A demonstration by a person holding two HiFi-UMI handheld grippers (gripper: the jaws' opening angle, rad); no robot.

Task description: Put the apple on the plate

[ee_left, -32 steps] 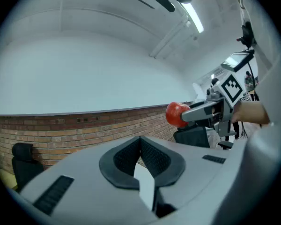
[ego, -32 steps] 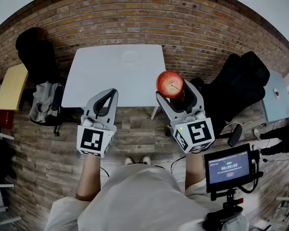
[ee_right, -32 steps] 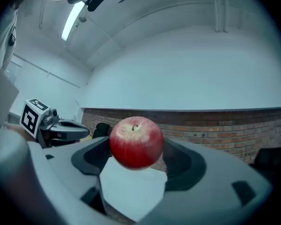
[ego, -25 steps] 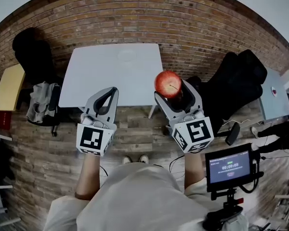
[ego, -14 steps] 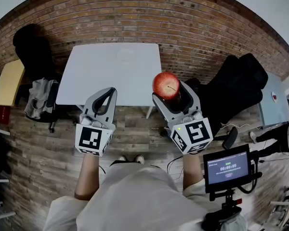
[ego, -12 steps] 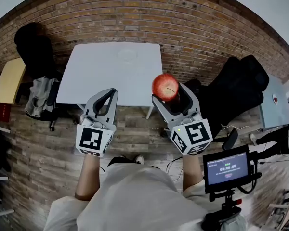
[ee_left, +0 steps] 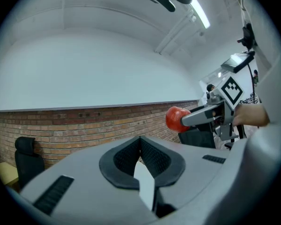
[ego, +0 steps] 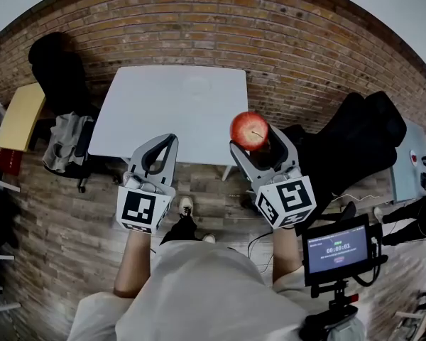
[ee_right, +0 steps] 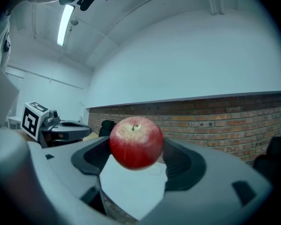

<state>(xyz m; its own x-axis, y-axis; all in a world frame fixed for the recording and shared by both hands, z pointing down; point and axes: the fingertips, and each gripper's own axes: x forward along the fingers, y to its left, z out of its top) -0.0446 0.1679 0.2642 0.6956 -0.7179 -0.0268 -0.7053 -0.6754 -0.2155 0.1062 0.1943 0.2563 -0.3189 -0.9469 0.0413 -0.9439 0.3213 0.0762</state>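
The left gripper (ego: pixel 169 141) is hovering near the front edge of the white surface (ego: pixel 149 119). Its jaws are meeting at the tips and are carrying nothing.

Further in, toward the far edge of the surface, the plate (ego: pixel 197 85) is showing only as a faint pale ring, white on white. It is lying well apart from both grippers.

To the right, the right gripper (ego: pixel 254 142) is holding the apple (ego: pixel 249 130) in the air, level with the front right corner of the surface. In the right gripper view, the jaws are standing about as far apart as the apple is wide, and the pads are pressing on its two opposite sides at the widest part. The stem is pointing up.

Handling, as a judgement:
- The apple is looking firm and fairly weighty for its size, so it is not likely to give under the pads.
- The skin is looking smooth and glossy, so it may be slipping if the grip is loosened in the air.
- The flesh bruises, so a hard squeeze or a drop onto the plate is risking damage.
- The round body is liable to roll once released.
- The present hold, across the widest part, is looking like the correct one.
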